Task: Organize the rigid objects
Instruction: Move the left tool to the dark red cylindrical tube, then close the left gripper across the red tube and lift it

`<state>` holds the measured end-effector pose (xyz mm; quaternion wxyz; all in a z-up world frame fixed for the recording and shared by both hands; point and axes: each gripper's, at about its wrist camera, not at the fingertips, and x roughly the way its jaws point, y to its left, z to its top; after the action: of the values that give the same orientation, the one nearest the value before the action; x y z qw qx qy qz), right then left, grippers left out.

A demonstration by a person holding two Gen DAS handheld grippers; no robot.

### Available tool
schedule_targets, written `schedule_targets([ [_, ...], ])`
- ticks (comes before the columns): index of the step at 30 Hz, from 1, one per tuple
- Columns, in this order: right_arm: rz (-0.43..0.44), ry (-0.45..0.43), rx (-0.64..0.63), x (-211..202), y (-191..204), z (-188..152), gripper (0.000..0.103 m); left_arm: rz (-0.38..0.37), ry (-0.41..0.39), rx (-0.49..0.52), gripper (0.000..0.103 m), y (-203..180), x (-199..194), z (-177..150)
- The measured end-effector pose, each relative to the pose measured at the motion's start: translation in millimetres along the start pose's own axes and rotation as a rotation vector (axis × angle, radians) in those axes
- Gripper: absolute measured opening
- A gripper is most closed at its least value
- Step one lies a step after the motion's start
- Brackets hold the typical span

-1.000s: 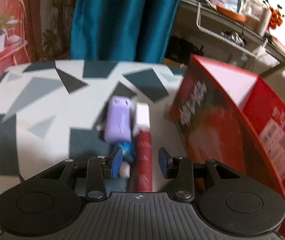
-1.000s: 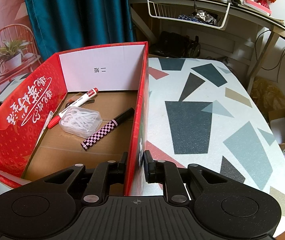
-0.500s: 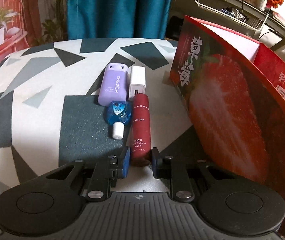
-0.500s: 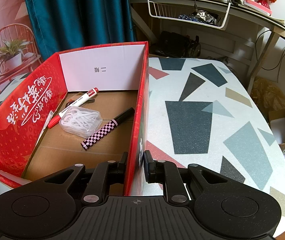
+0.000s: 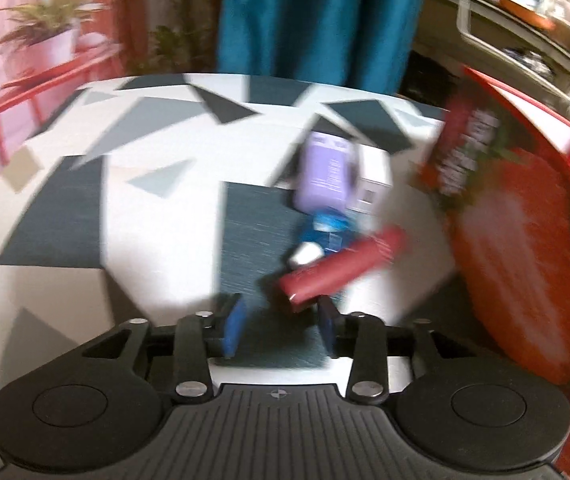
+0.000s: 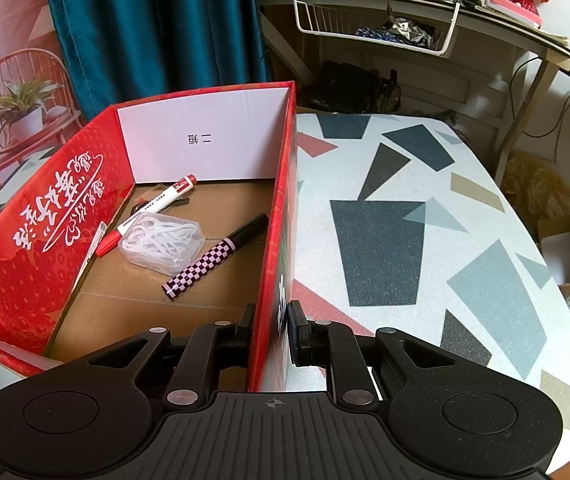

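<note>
The left wrist view is blurred. A dark red tube (image 5: 345,264) lies slanted on the table, its near end between the blue pads of my left gripper (image 5: 281,316). The jaws are opening and neither pad presses on the tube. Just beyond it sit a small blue bottle (image 5: 325,232), a lilac case (image 5: 325,176) and a white block (image 5: 373,178). The red strawberry box (image 5: 525,240) stands to the right. My right gripper (image 6: 271,320) is shut on the right wall of the box (image 6: 275,200).
Inside the box lie a red-capped marker (image 6: 153,208), a clear case of white clips (image 6: 161,244) and a checkered pen (image 6: 213,260). The patterned tabletop (image 6: 405,240) stretches right of the box to a rounded edge. A teal curtain and a cluttered desk stand behind.
The left jaws, narrowed around the red tube half a second ago, now stand wider. The tube has swung from lengthwise to slanted, far end to the right. The right gripper has not moved.
</note>
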<state>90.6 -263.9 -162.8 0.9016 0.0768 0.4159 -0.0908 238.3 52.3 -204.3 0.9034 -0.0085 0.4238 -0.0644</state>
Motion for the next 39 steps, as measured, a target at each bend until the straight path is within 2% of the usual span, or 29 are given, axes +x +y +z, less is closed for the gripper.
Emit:
schedule_targets([
  [1, 0.0, 0.0, 0.001, 0, 0, 0, 0.016, 0.04, -0.004, -0.022, 0.077, 4, 3, 3],
  [2, 0.0, 0.0, 0.001, 0, 0, 0, 0.016, 0.071, -0.011, -0.048, 0.084, 8, 3, 6],
  [3, 0.001, 0.0, 0.001, 0, 0, 0, 0.016, 0.078, -0.027, -0.079, 0.086, 13, 3, 8],
  [5, 0.0, 0.001, 0.0, 0, 0, 0, 0.016, 0.024, -0.051, -0.116, 0.087, 19, 1, 13],
  [9, 0.004, 0.002, 0.001, 1, 0, -1, 0.016, -0.072, -0.088, -0.116, 0.102, 11, -4, 19],
  [13, 0.006, 0.003, 0.003, 2, 0, -3, 0.017, -0.083, -0.061, -0.103, 0.103, -11, 4, 20],
  [16, 0.007, 0.004, 0.003, 2, 0, -2, 0.018, -0.067, -0.031, -0.19, 0.103, -20, 14, 21],
  [18, 0.009, 0.005, 0.002, 2, 0, -2, 0.018, -0.059, -0.015, -0.214, 0.103, -25, 18, 22],
  [23, 0.021, 0.007, 0.007, 2, -1, -1, 0.019, 0.002, -0.017, -0.111, 0.103, -43, 24, 23],
  [25, 0.024, 0.007, 0.012, 1, -2, -1, 0.019, 0.029, -0.01, -0.114, 0.103, -45, 28, 23],
  [28, 0.025, 0.009, 0.01, 2, -2, -1, 0.019, 0.012, 0.001, -0.132, 0.103, -46, 31, 23],
  [33, 0.026, 0.013, 0.009, 2, -2, 0, 0.019, 0.032, 0.01, -0.125, 0.103, -52, 32, 24],
  [39, 0.026, 0.013, 0.008, 2, -2, 0, 0.019, 0.076, 0.029, -0.08, 0.103, -59, 37, 19],
])
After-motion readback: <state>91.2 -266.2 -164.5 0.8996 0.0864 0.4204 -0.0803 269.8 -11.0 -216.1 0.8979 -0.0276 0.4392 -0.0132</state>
